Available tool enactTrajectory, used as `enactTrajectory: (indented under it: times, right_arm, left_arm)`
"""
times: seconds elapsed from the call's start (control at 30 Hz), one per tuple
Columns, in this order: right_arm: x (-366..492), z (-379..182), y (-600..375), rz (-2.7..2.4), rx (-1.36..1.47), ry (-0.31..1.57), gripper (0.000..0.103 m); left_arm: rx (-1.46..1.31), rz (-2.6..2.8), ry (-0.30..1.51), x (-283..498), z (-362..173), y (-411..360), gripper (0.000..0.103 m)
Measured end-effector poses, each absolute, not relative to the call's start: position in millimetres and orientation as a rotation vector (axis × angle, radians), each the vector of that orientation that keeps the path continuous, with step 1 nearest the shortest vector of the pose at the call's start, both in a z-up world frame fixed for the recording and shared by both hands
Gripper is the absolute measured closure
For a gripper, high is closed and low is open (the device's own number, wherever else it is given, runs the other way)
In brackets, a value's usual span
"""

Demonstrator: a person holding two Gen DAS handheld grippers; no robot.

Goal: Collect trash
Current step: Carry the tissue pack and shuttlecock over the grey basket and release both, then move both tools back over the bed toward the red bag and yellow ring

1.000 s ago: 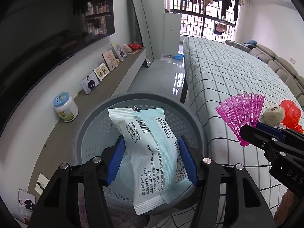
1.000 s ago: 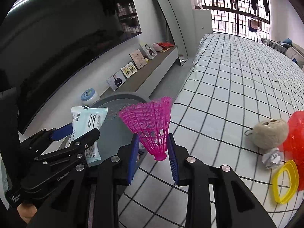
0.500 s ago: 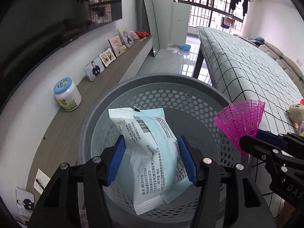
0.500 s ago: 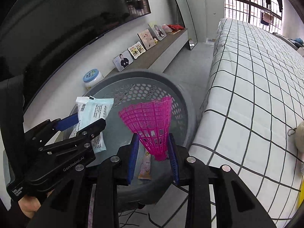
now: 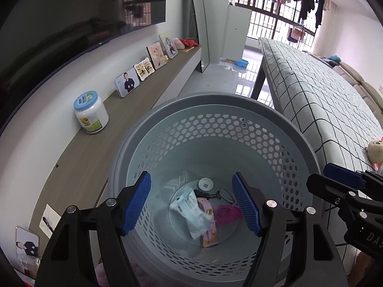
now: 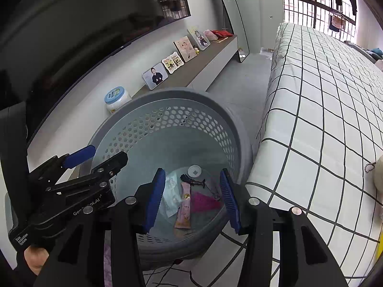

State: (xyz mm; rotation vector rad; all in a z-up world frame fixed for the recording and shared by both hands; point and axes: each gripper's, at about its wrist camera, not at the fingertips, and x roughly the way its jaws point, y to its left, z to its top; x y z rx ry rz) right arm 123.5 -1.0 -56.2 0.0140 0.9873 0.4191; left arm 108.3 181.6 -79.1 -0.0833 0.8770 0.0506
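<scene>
A grey perforated basket (image 5: 215, 129) (image 6: 167, 110) stands on the floor between the wall shelf and the bed. At its bottom lie the pale blue wipes packet (image 5: 191, 212) (image 6: 171, 197), the pink shuttlecock (image 5: 226, 212) (image 6: 203, 202), a pink sachet (image 5: 209, 222) (image 6: 184, 205), a white cap (image 5: 205, 183) and a small black piece (image 6: 191, 179). My left gripper (image 5: 191, 203) is open and empty above the basket. My right gripper (image 6: 192, 198) is open and empty above the basket's right side.
A bed with a checked cover (image 6: 323, 95) runs along the right, with a round plush toy (image 5: 375, 151) on it. A low wall shelf (image 5: 134, 110) on the left carries a white jar (image 5: 91, 112) and photo frames (image 5: 126, 82). A mirror leans at the far wall.
Both grippers moved over the basket and opened. The wipes packet fell from the left one and the pink shuttlecock from the right one; both now lie at the basket's bottom.
</scene>
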Motion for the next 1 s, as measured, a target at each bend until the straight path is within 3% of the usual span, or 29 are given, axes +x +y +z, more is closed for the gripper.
enactTrajectory:
  times: [0.67, 1.0]
  right_arm:
    - [118.2, -49.3, -4.9, 0.425, 0.025, 0.973, 0.057]
    - [103.1, -29.7, -19.5, 0.415, 0.044, 0.936, 0.051]
  left_arm:
    - [-0.081, 0.085, 0.870, 103.0, -72.6, 183.4, 0.033]
    - [-0.088, 0.112, 0.869, 83.7, -60.7, 178.0, 0.029]
